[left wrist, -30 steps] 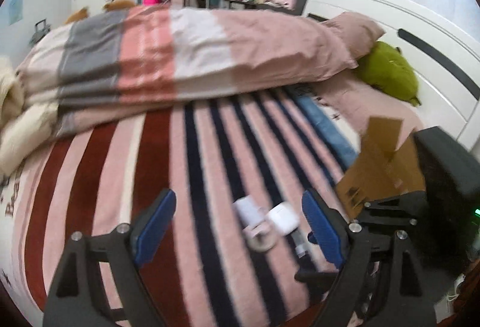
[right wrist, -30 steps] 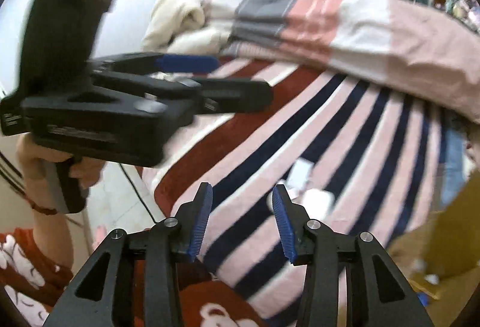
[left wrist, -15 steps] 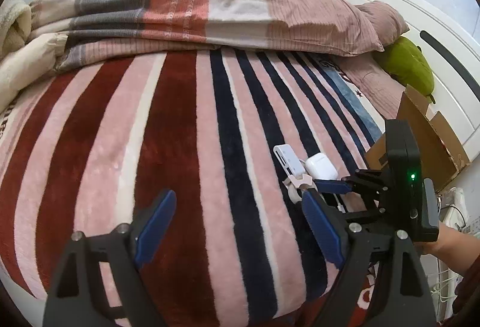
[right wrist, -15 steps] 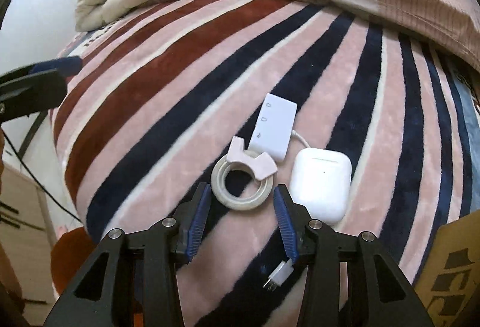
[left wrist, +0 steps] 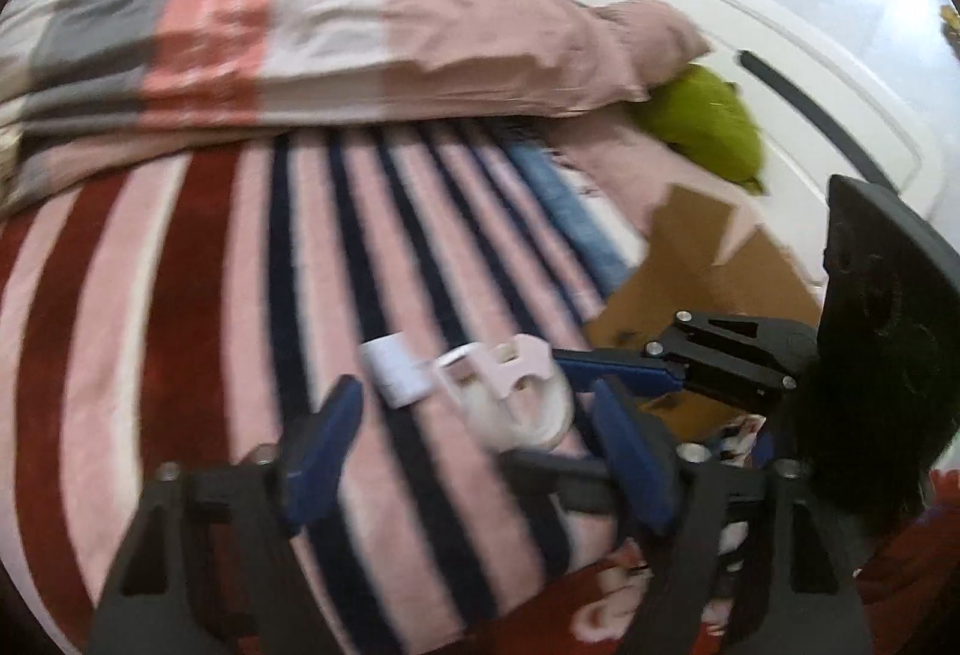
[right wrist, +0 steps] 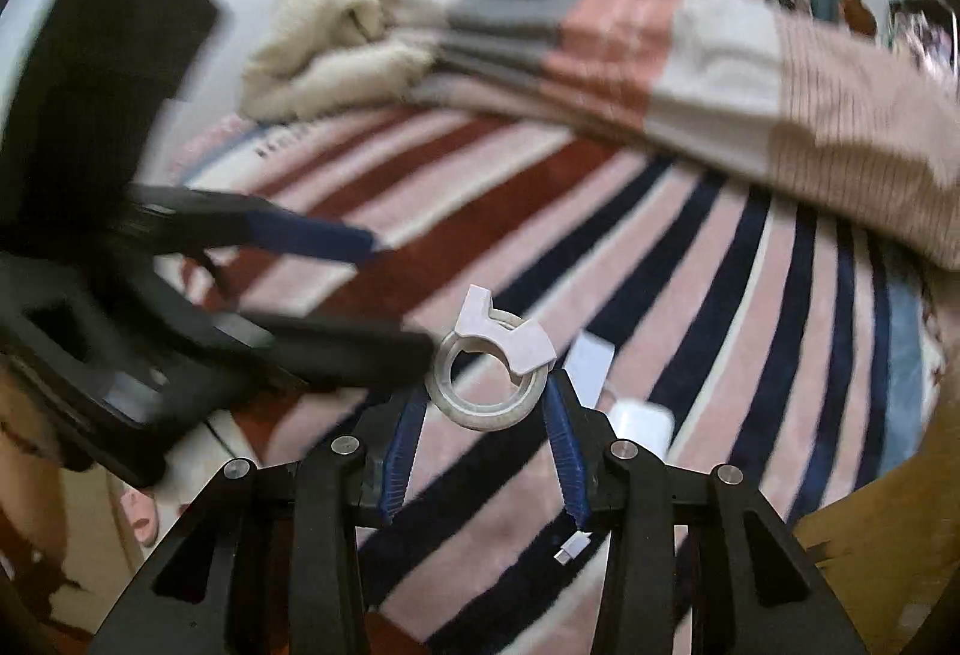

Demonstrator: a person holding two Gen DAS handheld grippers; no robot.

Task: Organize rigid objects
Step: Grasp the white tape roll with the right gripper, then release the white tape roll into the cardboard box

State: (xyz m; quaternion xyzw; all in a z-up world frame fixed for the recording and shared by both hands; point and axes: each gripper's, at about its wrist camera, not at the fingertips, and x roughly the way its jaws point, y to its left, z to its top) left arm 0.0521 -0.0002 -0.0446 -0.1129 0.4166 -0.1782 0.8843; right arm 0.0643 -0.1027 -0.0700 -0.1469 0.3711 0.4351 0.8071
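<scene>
Two handheld tongs work over a bed covered by a striped blanket (left wrist: 198, 307) in pink, dark red and navy. The right tongs (right wrist: 486, 409) pinch a roll of clear tape (right wrist: 480, 391) by its outer rim, one blue pad on each side; the roll sits in a pale pink dispenser clip (right wrist: 504, 337) and appears lifted clear of the blanket, its ring facing the right wrist camera. Their jaws are closing slightly on it. In the left wrist view the same tape roll (left wrist: 528, 409) shows at the tip of the right tongs, between the left tongs' own pads but apart from them.

The left tongs (left wrist: 480, 445) hold nothing; their pads stand spread and the jaws are closing. From the right wrist view they reach in from the left, one black finger ending just beside the tape roll; contact cannot be told through the blur.

On the blanket, a white rectangular adapter (right wrist: 591, 364) lies just beyond the tape, and a white earbud case (right wrist: 642, 424) lies beside the right-hand pad. A small metal plug (right wrist: 570, 547) lies near the bed's front edge.

A cardboard box (left wrist: 702, 283) stands open at the right edge of the bed. A folded duvet (left wrist: 336, 36) in grey, pink and white bands lies across the far side, with a green cushion (left wrist: 708, 120) against the white headboard (left wrist: 780, 72) and a cream blanket (right wrist: 336, 42) bundled at the far left.
</scene>
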